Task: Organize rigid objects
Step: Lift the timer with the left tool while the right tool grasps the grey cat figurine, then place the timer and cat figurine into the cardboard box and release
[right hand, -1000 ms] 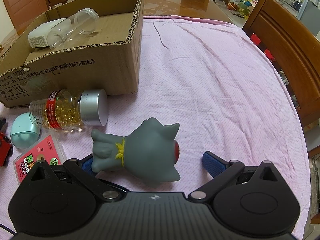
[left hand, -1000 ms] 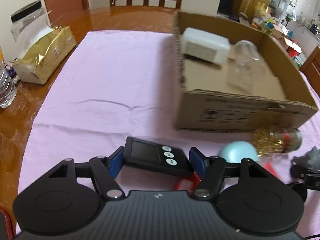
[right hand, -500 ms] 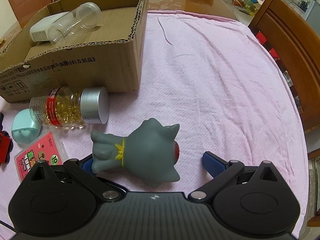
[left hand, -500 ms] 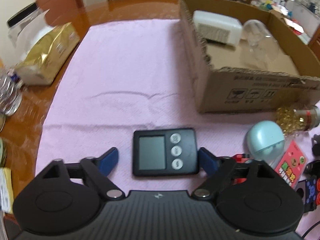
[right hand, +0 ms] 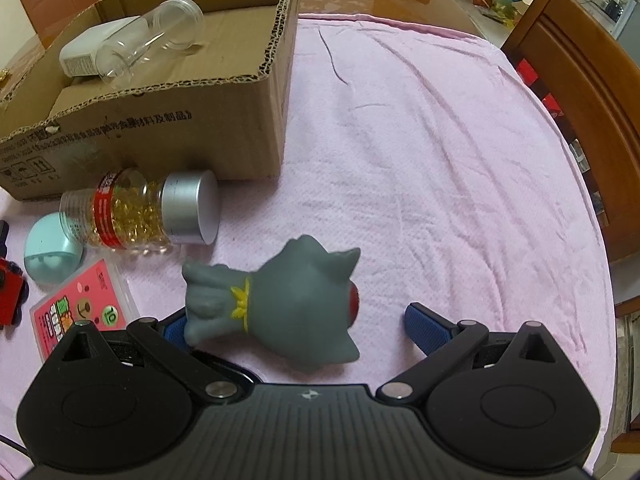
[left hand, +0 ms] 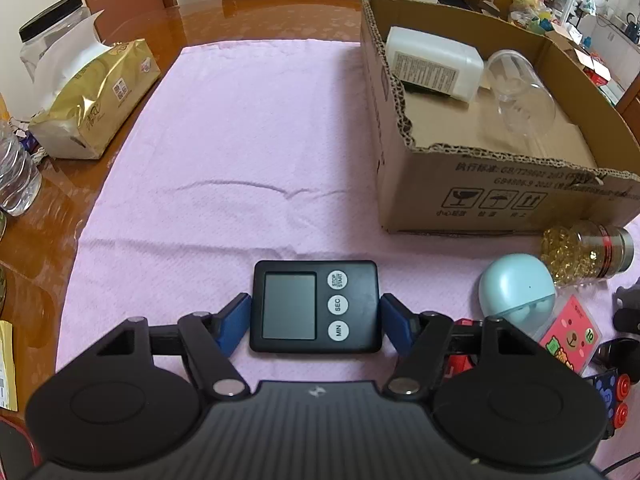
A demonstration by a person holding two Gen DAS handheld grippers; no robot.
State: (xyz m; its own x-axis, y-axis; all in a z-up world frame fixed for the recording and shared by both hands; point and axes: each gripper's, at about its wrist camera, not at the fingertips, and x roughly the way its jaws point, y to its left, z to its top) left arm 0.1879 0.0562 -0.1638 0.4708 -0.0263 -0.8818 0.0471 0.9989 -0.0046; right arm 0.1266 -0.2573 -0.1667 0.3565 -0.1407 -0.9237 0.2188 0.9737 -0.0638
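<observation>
Timer (left hand: 315, 306) lies flat on the cloth (left hand: 248, 128), left gripper (left hand: 315, 322) just closed onto its side edges. Grip is shallow: lift fast and you may drop it short of the box (left hand: 516, 204). Right gripper (right hand: 298, 326) gapes around the toy (right hand: 280, 304), unclamped.

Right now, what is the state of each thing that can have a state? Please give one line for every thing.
left gripper: jaws just closed in, pads at the timer's two sides
timer: flat on cloth, screen blank
right gripper: open around the toy
grey toy: lying on its side, right pad apart from it
capsule bottle: lying, capped
clear jar: lying in box, no lid
cardboard box: open-topped
</observation>
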